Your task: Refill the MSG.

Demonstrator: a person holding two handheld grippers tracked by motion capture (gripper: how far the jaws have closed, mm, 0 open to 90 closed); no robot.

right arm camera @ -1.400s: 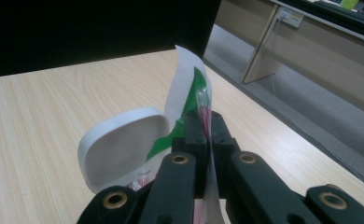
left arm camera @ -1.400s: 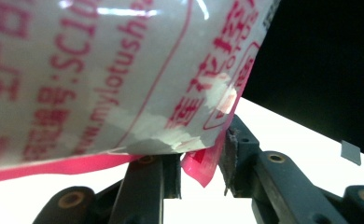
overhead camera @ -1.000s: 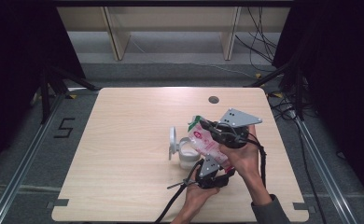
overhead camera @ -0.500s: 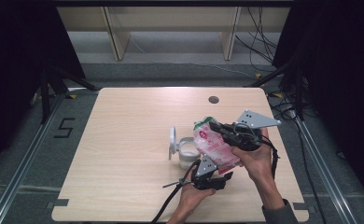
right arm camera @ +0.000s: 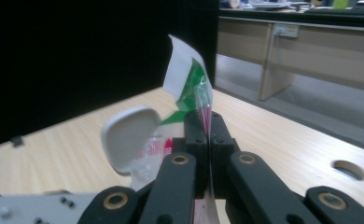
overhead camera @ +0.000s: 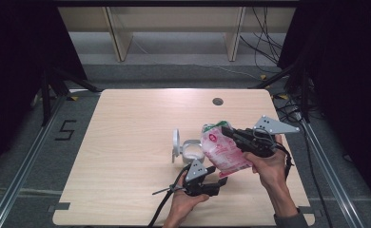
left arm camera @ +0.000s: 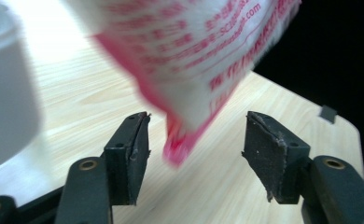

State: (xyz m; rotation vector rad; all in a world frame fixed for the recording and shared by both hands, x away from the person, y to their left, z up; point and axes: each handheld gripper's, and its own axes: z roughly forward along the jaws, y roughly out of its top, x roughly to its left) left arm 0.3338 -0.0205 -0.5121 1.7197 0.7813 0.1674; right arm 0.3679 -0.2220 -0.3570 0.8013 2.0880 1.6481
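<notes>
A white plastic bag with red print and a green top (overhead camera: 221, 148) hangs above the table, pinched at its upper edge by my right gripper (overhead camera: 227, 132). In the right gripper view the jaws are pressed together on the bag's thin edge (right arm camera: 207, 122). My left gripper (overhead camera: 220, 181) sits low near the table's front, open, below the bag. In the left gripper view the bag's bottom corner (left arm camera: 179, 150) dangles between the two spread fingers (left arm camera: 129, 154) without touching them. A white round container with its lid flipped up (overhead camera: 187, 149) stands just left of the bag.
The light wooden table (overhead camera: 126, 142) has a round cable hole (overhead camera: 217, 101) at the far right. Metal rails run along both sides of the table, and cables lie on the floor at the far right. A shelf frame stands behind the table.
My right gripper has carried the bag to the right and slightly back. The left gripper has stayed near the front edge, now with the bag's bottom corner above it.
</notes>
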